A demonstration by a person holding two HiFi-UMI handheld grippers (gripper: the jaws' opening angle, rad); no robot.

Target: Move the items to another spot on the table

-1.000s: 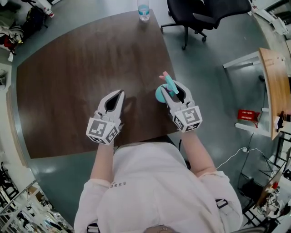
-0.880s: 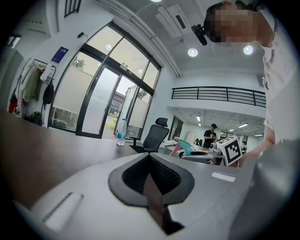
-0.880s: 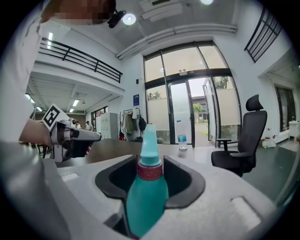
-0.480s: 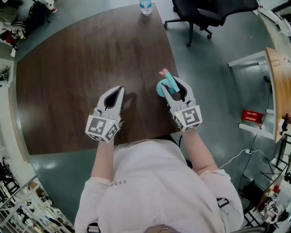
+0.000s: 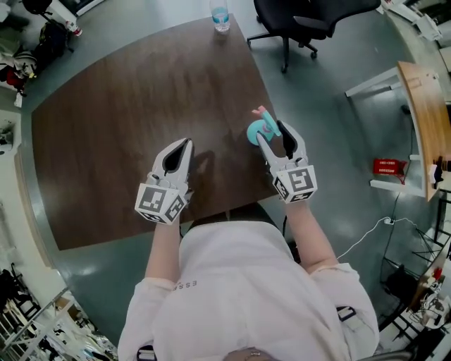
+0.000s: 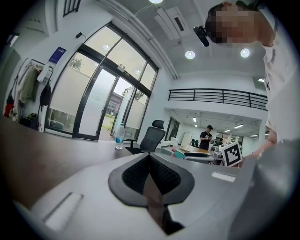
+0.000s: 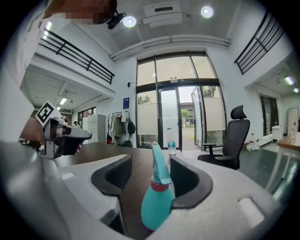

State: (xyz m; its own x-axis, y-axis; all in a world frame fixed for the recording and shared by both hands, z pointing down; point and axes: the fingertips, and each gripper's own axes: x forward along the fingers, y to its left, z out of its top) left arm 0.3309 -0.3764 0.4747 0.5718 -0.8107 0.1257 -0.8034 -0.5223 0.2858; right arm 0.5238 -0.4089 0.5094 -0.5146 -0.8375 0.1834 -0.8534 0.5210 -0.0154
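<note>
**Step in hand (judged): release of the spray bottle.**

The right gripper (image 5: 275, 135) has just been opening its jaws. They now stand wide, with the teal spray bottle (image 7: 157, 206) upright between them and no longer clamped. A clear gap shows on one side. The bottle sits close to the other pad, and contact there cannot be confirmed. The bottle stands on the table (image 5: 127, 120), near its right-hand edge.

- Withdraw the right gripper straight back along the line of its jaws, so neither pad brushes the bottle.
- Do not lift or swing sideways until the pink-tipped trigger head is clear of the pads. The bottle is narrow and tall and would likely tip.
- Keep the left gripper (image 5: 182, 148) parked. Its jaws are pressed together and hold nothing.

**Surface and room.**

The table is dark wood-grain with a matte top. A water bottle (image 5: 220, 15) stands at its far edge. Beyond that are a black office chair (image 5: 310, 21) and a grey floor. A light wooden desk (image 5: 423, 127) is at the right.
</note>
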